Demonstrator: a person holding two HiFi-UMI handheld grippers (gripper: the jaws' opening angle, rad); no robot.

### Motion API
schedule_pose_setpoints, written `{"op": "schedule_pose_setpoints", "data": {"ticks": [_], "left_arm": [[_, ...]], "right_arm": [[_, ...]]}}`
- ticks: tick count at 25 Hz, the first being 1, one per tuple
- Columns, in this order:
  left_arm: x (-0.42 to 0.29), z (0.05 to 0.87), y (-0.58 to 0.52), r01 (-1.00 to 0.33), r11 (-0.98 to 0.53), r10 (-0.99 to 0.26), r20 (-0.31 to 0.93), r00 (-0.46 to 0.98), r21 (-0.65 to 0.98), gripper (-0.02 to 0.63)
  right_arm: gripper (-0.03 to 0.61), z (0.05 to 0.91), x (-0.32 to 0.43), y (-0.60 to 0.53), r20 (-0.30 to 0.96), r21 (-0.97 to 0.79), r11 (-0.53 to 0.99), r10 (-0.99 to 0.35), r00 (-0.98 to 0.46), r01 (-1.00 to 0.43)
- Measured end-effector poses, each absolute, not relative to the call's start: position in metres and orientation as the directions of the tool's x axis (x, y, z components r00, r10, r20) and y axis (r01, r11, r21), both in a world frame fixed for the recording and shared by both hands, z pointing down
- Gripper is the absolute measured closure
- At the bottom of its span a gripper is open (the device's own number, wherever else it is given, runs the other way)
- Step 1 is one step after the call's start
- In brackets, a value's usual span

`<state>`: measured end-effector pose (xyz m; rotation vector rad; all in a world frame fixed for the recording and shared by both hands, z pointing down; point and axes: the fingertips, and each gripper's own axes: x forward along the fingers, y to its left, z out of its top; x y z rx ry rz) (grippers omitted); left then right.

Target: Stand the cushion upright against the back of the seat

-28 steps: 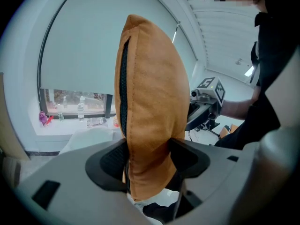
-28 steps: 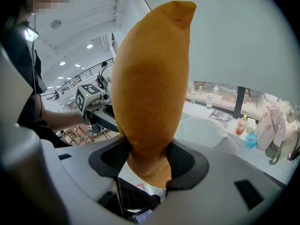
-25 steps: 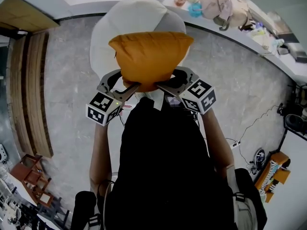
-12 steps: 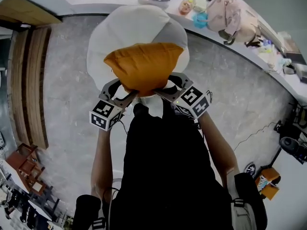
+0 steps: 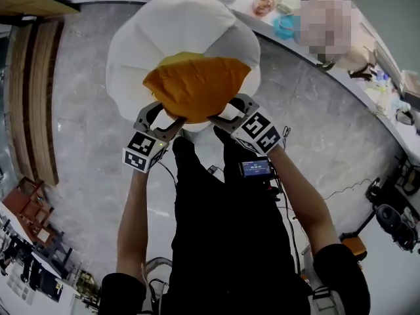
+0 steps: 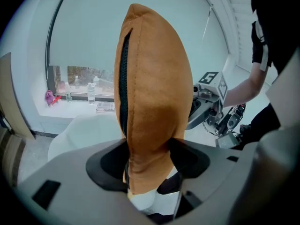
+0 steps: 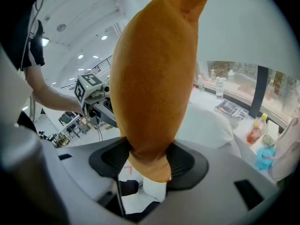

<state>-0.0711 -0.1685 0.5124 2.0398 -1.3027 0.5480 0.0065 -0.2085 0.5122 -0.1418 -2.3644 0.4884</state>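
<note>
The left gripper (image 5: 169, 117) and right gripper (image 5: 222, 113) each clamp 1 lower corner of the plump orange fabric cushion (image 5: 197, 84) over the white rounded seat (image 5: 177, 25). Such small pinches may slip; released without leaning back, it could topple.

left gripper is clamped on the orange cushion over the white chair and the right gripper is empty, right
Not quite: the right gripper is not empty. The right gripper view shows its jaws clamped on the orange cushion at its lower edge, just as the left gripper is. Both hold it over the white chair.
</note>
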Motion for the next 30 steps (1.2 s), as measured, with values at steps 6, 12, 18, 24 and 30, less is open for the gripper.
{"op": "schedule_pose_setpoints", "data": {"ticks": [6,12,18,24,30], "left_arm": [[-0.082,0.585,-0.187,-0.916,-0.323,-0.611,0.687,0.394,0.238,0.322],[-0.076,0.666,-0.192,-0.904,-0.36,-0.535,0.743,0.403,0.231,0.324],[-0.084,0.734,-0.203,-0.904,-0.371,-0.489,0.783,0.386,0.214,0.325],[-0.097,0.799,-0.213,-0.926,-0.345,-0.459,0.834,0.306,0.15,0.325],[-0.11,0.844,-0.24,-0.938,-0.339,-0.471,0.851,0.232,0.068,0.324]], "right_arm": [[0.316,0.589,-0.005,-0.225,0.609,-0.384,0.923,0.246,-0.754,-0.009],[0.316,0.668,0.002,-0.226,0.646,-0.374,0.927,0.241,-0.724,-0.025],[0.316,0.736,-0.006,-0.238,0.681,-0.329,0.944,0.214,-0.7,-0.031],[0.316,0.797,-0.017,-0.257,0.731,-0.228,0.974,0.17,-0.661,-0.001],[0.315,0.849,-0.028,-0.281,0.739,-0.177,0.984,0.126,-0.662,-0.01]]}}
